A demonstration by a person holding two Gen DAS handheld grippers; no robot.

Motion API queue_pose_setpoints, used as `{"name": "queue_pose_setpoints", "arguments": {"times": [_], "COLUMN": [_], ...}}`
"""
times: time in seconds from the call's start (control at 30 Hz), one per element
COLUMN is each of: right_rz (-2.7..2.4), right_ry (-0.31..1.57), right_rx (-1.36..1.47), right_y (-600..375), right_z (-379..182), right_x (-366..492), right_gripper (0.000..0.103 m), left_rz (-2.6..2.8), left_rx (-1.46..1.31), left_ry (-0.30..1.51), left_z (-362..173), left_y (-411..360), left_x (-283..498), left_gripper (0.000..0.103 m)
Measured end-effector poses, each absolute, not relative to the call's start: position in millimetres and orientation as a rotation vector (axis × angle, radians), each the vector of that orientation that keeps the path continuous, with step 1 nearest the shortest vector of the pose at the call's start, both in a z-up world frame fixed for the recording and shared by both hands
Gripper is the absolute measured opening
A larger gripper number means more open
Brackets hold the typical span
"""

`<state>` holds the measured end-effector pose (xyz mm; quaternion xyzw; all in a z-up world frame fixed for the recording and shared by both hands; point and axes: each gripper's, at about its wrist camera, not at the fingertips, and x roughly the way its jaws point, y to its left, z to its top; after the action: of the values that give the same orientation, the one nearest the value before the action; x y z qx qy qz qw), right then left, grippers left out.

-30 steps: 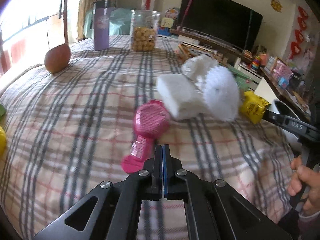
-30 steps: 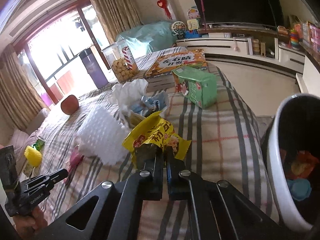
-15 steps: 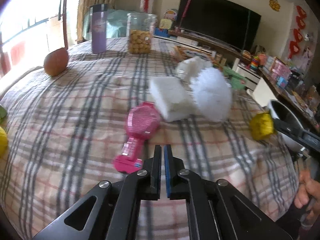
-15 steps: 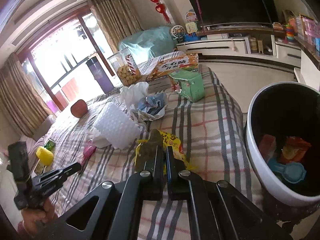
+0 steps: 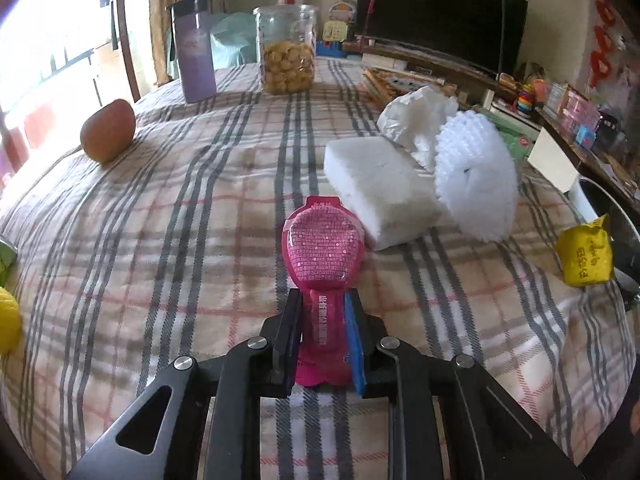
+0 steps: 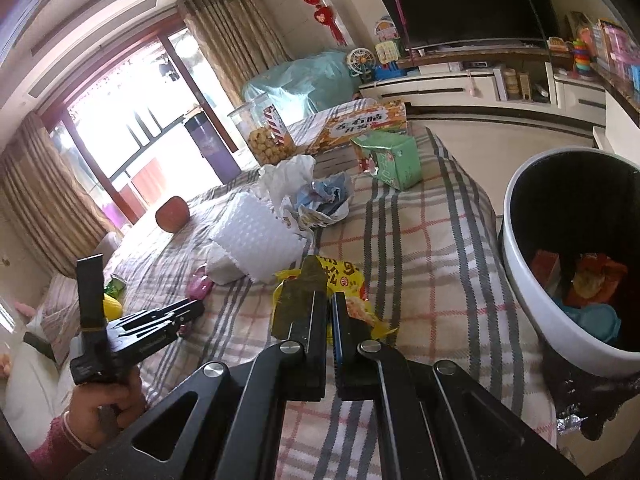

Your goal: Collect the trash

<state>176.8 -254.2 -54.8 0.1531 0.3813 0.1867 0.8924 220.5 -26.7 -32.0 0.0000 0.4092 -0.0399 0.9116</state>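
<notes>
The left tool (image 5: 323,336) has its jaws opening around the narrow stem of the pink wrapper (image 5: 323,256), which lies flat on the plaid-covered counter (image 5: 168,216) with its round head pointing away from the tool. The pads stand on either side of the stem, with little or no gap on the near side; no firm pinch yet. To do this well, settle the tips low onto the cloth, keep the stem centred, then close without catching the fabric. The foam block (image 5: 376,188) lies just beyond the wrapper's head, so avoid pushing forward. The right tool (image 6: 327,312) is clamped narrow on the yellow snack bag (image 6: 352,284); the bin (image 6: 532,312) waits off its right side, so carry the bag over the rim before letting go.
</notes>
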Motion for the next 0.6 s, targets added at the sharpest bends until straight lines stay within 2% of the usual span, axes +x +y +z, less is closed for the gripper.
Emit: {"name": "queue_pose_setpoints", "arguments": {"times": [0.53,0.6], "right_rz": [0.382,0.402], "right_ry": [0.772,0.788], "right_rx": [0.334,0.351], "right_y": [-271.8,-272.2], "right_z": [-45.2,-47.5], "right_x": [162.4,162.3], "right_gripper": [0.002,0.011], "left_rz": [-0.253,-0.261], "left_rx": [-0.040,-0.049], "left_ry": [0.779,0.782], "left_z": [-13.1,-13.1], "left_y": [-51.4,-52.4], "left_x": [178.1,176.7], "left_gripper": [0.018,0.018]}}
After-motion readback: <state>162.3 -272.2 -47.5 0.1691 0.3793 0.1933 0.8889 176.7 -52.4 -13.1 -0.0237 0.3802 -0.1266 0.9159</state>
